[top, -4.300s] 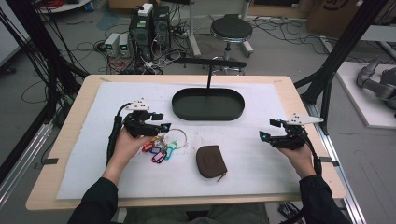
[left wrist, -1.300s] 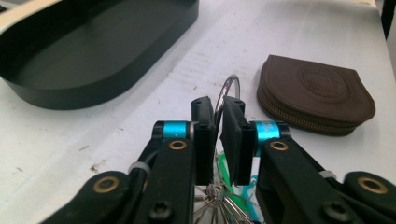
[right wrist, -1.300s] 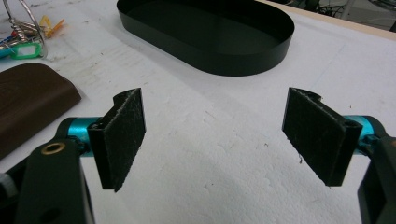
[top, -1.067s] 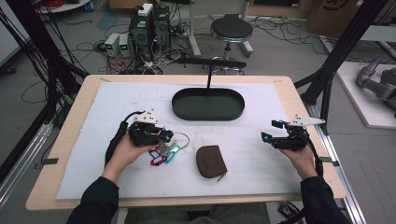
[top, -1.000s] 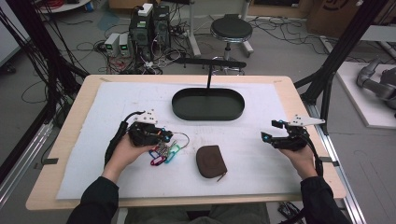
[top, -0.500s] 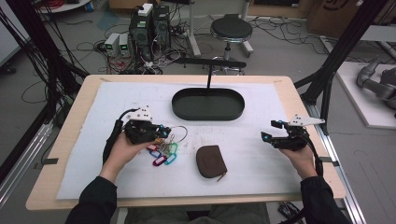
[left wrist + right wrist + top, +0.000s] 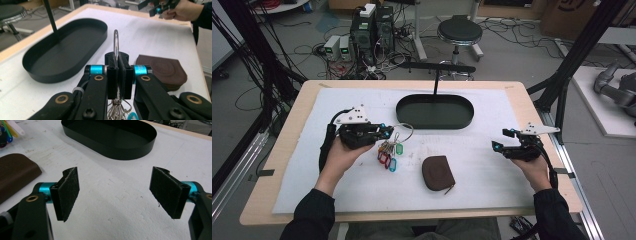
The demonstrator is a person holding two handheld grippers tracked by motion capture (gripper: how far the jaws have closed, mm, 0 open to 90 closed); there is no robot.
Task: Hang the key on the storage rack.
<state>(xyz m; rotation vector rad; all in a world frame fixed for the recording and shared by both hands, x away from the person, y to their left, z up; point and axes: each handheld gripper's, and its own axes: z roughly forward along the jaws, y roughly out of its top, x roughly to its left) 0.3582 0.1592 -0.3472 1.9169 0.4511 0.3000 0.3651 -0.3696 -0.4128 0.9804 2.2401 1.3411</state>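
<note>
The keys point(image 7: 117, 110) below the left gripper point(image 7: 117, 72) are cut off by the bottom edge, the tags' lettering unreadable.

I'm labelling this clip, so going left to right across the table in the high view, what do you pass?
Left gripper, shut on the key ring → bunch of keys with coloured tags → brown pouch → right gripper, jaws open and holding nothing. The black oval tray lies farther back, spanning the middle.
</note>
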